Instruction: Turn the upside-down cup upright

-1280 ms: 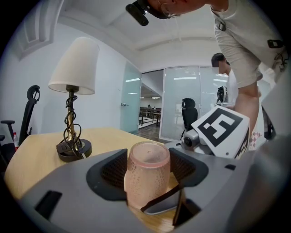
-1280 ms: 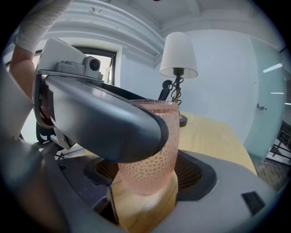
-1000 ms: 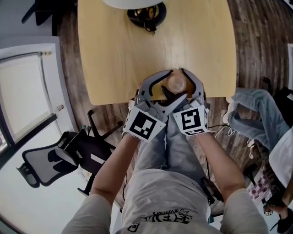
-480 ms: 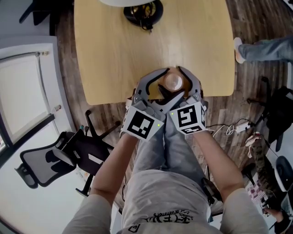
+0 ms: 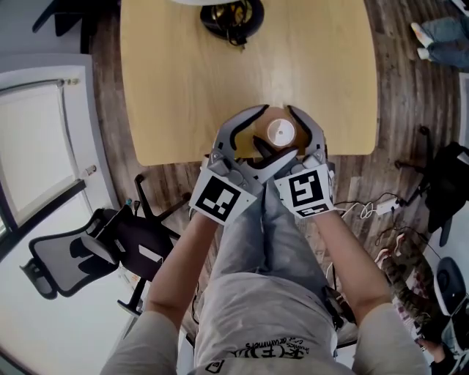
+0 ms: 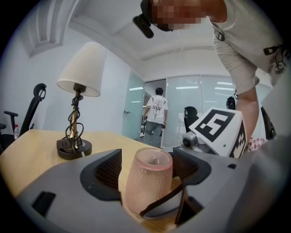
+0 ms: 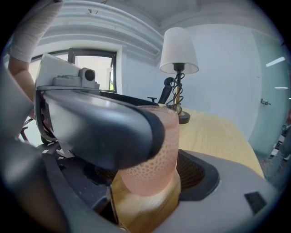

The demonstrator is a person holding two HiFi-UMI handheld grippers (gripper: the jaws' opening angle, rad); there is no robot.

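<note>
Upside-down cup [image 5: 281, 133] at table [image 5: 183, 88] 6 o'clock edge — right gripper [image 7: 166, 152] clamped on it, left gripper [image 6: 148, 168] jaws just opening, loose around it

Open tabletop [image 5: 183, 88] beyond cup [image 5: 281, 132], lamp base [image 5: 233, 16] at far edge

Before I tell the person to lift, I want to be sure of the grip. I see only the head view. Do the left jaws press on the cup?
Observer: No. The left gripper has just been opening its jaws; the cup stands between them, and table shows between one pad and the cup.
Operator: And the other one?
Observer: The right gripper, in its own view, has its pads against the cup, so it seems to hold it; the left gripper's jaw covers one side.
</note>
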